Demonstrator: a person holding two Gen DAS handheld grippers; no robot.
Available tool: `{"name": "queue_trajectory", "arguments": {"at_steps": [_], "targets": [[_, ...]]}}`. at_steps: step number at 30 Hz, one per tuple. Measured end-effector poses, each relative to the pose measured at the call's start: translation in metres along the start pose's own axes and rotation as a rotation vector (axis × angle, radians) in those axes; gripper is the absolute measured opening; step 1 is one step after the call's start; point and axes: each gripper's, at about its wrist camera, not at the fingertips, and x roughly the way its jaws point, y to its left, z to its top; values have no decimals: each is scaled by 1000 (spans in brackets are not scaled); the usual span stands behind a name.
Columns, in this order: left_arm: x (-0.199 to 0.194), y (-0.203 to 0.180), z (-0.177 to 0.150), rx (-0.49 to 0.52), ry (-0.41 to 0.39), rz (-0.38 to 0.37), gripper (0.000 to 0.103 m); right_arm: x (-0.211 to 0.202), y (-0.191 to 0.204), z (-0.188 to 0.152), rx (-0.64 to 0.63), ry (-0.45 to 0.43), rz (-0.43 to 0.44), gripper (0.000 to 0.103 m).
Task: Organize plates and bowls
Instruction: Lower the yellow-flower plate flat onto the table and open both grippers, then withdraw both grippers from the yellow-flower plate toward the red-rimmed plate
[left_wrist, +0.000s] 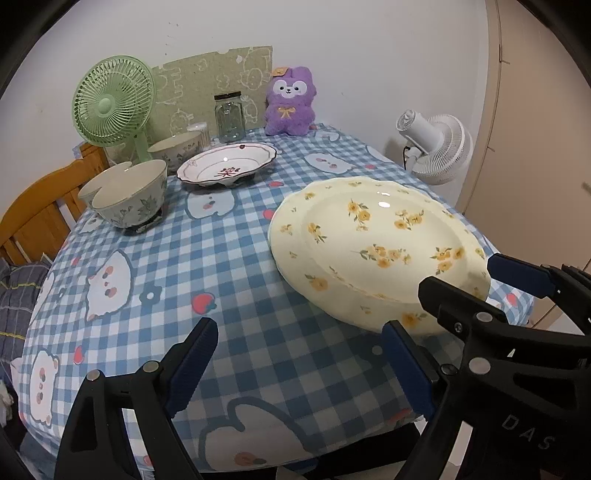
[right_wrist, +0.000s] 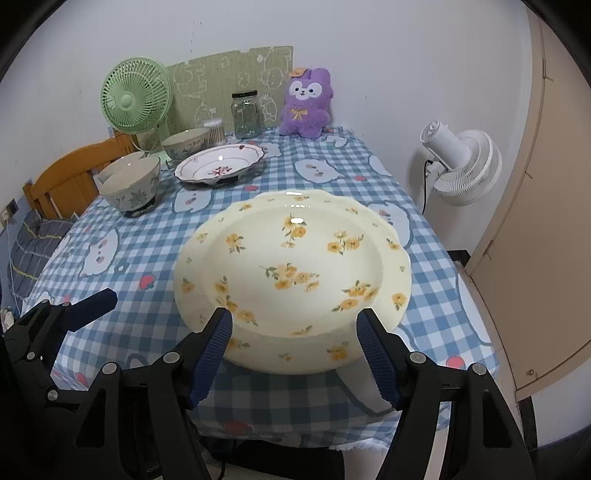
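Desk (right_wrist: 436, 258), blue-check cloth, against white wall.
Yellow-flowered plate (right_wrist: 291, 280), near front edge, right of centre.
Red-patterned plate (right_wrist: 221, 166), far left.
Two nested bowls (right_wrist: 131, 184), left edge; third bowl (right_wrist: 186, 142) behind.
Left tongs (left_wrist: 299, 362), released, over bare cloth beside yellow plate.
Right tongs (right_wrist: 295, 354), released, blue pads flanking yellow plate's near rim; contact unclear.

Left gripper (left_wrist: 299, 363): jaws wide apart, nothing between, angled downward. Right gripper (right_wrist: 295, 356): jaws parted, pads clear of contact, angled downward. Both side by side, close together.
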Motion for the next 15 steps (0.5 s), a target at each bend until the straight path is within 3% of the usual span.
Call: {"name": "queue_trajectory", "arguments": {"at_steps": [15], "targets": [[12, -12, 0, 16, 6, -7, 94, 18, -10, -2, 29, 39, 11, 73]]}}
